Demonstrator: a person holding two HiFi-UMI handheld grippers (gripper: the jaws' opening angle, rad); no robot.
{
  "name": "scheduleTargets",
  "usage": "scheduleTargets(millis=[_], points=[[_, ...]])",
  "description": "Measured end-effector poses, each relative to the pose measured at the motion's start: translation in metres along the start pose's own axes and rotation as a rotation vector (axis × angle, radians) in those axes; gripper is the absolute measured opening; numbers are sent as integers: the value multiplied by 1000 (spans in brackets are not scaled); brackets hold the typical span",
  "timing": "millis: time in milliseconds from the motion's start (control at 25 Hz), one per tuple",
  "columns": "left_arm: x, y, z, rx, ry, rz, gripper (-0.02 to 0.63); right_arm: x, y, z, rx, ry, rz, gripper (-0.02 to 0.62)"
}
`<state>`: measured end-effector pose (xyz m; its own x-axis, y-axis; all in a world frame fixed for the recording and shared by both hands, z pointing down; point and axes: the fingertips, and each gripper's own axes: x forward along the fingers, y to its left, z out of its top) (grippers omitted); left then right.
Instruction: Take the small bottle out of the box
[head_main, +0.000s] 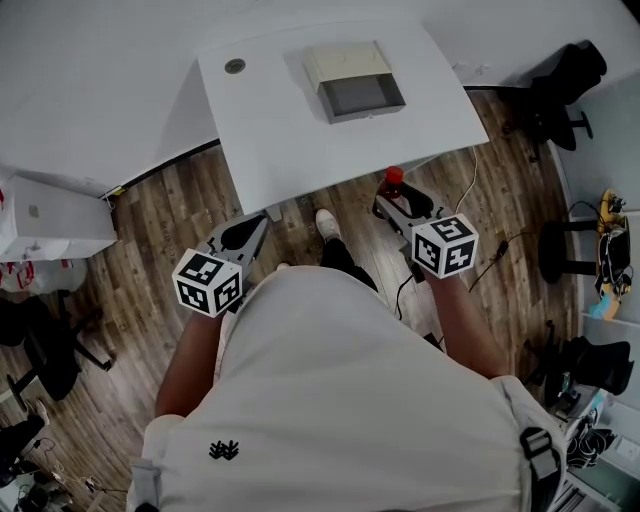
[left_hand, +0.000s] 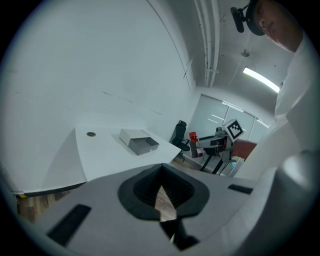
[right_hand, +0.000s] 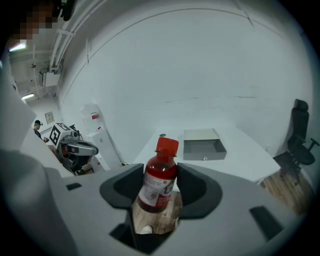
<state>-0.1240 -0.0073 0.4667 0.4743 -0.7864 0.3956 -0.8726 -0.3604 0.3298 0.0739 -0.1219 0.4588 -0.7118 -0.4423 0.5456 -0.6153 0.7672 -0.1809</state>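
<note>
Bottle: clear glossy plastic, smooth red cap, paper-like label. Table: smooth matt white. Floor: wood planks, visible grain. Box: matt, cream top, grey inside. Shirt: plain matt cloth.

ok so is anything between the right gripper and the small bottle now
Nothing visible. The small bottle is clamped between the fingers of the right gripper, held over the floor, clear of the box on the table.
</note>
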Motion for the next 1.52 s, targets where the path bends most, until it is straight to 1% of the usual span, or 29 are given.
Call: scheduleTargets(millis=[280,640,1520], points=[[-2,-3,-3,3,-11,-2,6,-9,8,-3,-7,-10,1,212],[-9,-1,-10,-8,-13,16,6,-9,13,-2,-19,-13,10,210],[-9,-4,-11,-18,-1,16,6,-13,8,7,-21,-25,0,209]])
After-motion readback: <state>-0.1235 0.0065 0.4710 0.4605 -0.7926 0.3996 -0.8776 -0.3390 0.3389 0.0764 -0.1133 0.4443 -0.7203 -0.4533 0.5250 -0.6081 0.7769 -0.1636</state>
